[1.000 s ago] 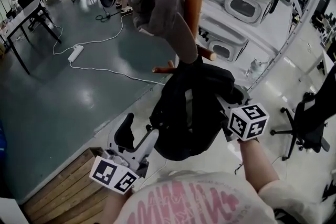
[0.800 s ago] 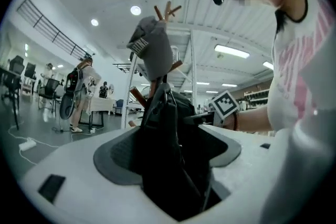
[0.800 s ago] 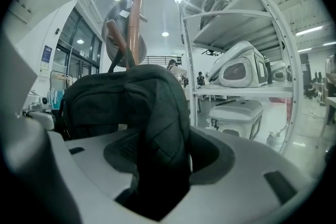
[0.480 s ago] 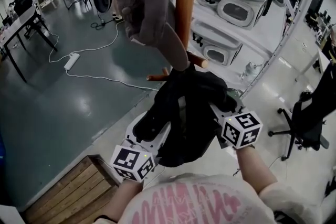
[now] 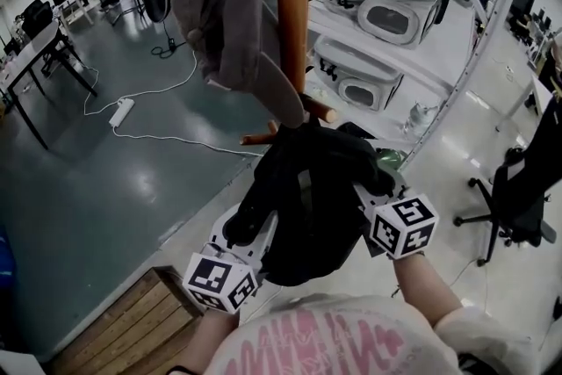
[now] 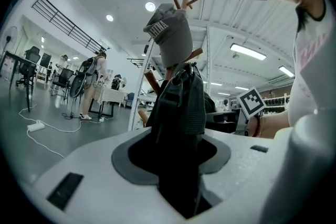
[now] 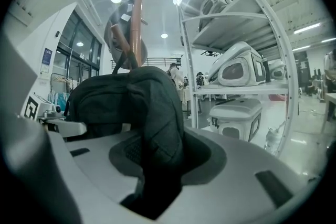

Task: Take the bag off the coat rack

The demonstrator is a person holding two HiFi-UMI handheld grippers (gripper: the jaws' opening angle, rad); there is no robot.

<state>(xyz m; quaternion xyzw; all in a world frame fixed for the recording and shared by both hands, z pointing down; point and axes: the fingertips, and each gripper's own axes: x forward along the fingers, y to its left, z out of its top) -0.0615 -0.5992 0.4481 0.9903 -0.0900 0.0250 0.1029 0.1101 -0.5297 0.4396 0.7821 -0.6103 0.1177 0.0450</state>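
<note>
The bag (image 5: 312, 189) hangs at frame centre on the coat rack (image 5: 291, 13). The left gripper (image 5: 248, 228) and right gripper (image 5: 367, 187) have just been closing — their jaws, partly shut, each pinch bag fabric. A thin pinch could slip — or a crooked lift snag on a peg (image 5: 263, 137).

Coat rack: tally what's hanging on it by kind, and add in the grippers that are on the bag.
Black bag: 1
Grey garment: 1
Grippers: 2, the left gripper and the right gripper, whose fingers have both just closed further and are clamped on the black bag
Total: 4
</note>
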